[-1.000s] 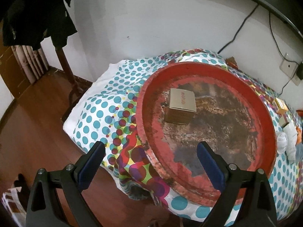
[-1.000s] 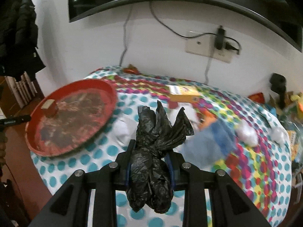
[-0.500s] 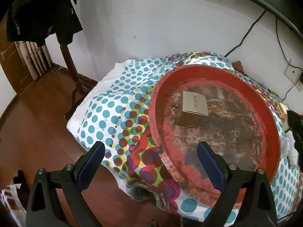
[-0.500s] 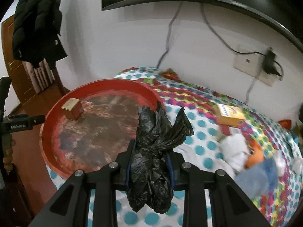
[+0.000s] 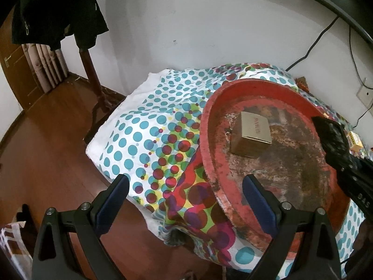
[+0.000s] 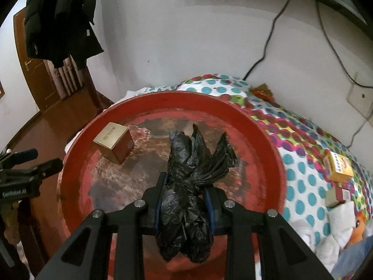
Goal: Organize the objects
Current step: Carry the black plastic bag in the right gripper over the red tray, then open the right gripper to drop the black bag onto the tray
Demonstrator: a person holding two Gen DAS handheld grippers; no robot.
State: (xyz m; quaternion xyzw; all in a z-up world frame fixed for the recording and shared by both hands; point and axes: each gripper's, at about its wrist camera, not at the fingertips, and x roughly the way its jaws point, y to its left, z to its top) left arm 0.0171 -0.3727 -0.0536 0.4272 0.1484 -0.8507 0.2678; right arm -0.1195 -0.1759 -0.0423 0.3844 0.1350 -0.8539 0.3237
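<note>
My right gripper (image 6: 185,198) is shut on a knotted black plastic bag (image 6: 191,186) and holds it above the worn round red tray (image 6: 268,144). A small gold box (image 6: 114,142) stands in the tray's left part. In the left wrist view the tray (image 5: 209,126) and the gold box (image 5: 253,134) lie ahead to the right, and the black bag (image 5: 332,137) enters at the right edge. My left gripper (image 5: 186,196) is open and empty, off the table's left front corner.
The table wears a polka-dot cloth (image 5: 149,126). A yellow box (image 6: 339,166), white cloths (image 6: 335,228) and an orange toy (image 6: 360,224) lie right of the tray. A coat stand (image 5: 89,70) with a dark coat (image 6: 60,18) is at the left, above wooden floor (image 5: 46,154). Cables hang on the wall.
My right gripper has carried the black bag leftward, from over the cloth to above the tray. My left gripper has drifted left and back, and the right gripper now shows at its right edge.
</note>
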